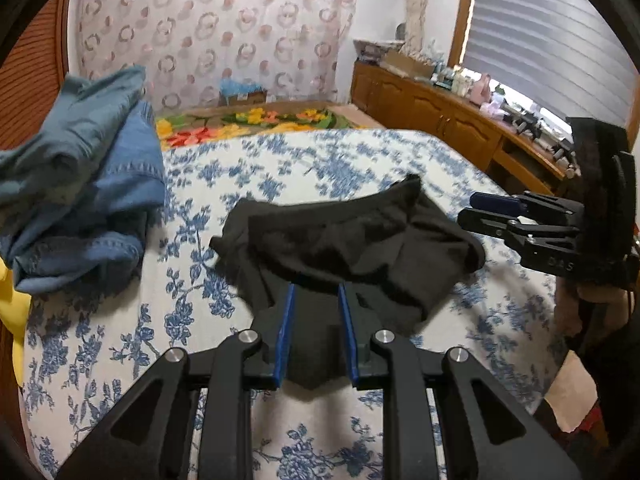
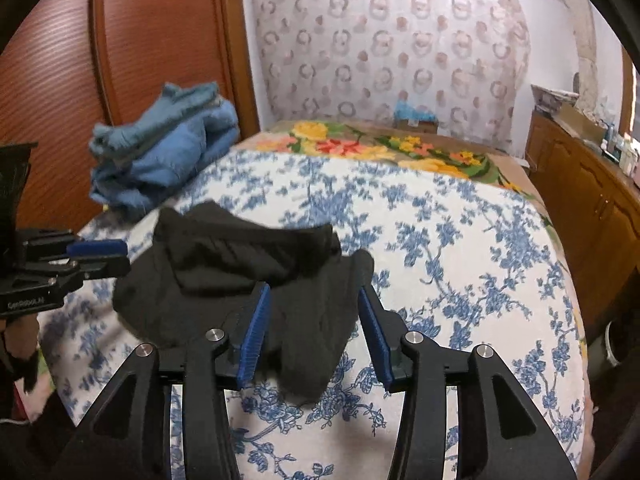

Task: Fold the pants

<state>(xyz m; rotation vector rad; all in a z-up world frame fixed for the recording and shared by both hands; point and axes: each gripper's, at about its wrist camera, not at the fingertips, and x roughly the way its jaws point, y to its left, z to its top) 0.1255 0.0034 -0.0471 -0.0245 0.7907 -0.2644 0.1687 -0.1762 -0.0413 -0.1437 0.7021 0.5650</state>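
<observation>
A pair of black pants (image 1: pixel 352 240) lies bunched on the blue-flowered bed cover (image 1: pixel 120 344), also in the right wrist view (image 2: pixel 240 276). My left gripper (image 1: pixel 318 292) has its blue pads either side of a flap of the black cloth, with a gap between them. My right gripper (image 2: pixel 314 300) is open wide over the pants' near edge, holding nothing. Each gripper shows from the side in the other's view: the right one (image 1: pixel 472 210) at the pants' right end, the left one (image 2: pixel 120 256) at their left end.
A pile of blue jeans and teal clothes (image 1: pixel 80 184) sits at the bed's left side by the wooden wardrobe (image 2: pixel 80 60). A flowered blanket (image 2: pixel 400 148) lies at the far end. A wooden cabinet (image 1: pixel 440 116) with clutter runs along the right wall.
</observation>
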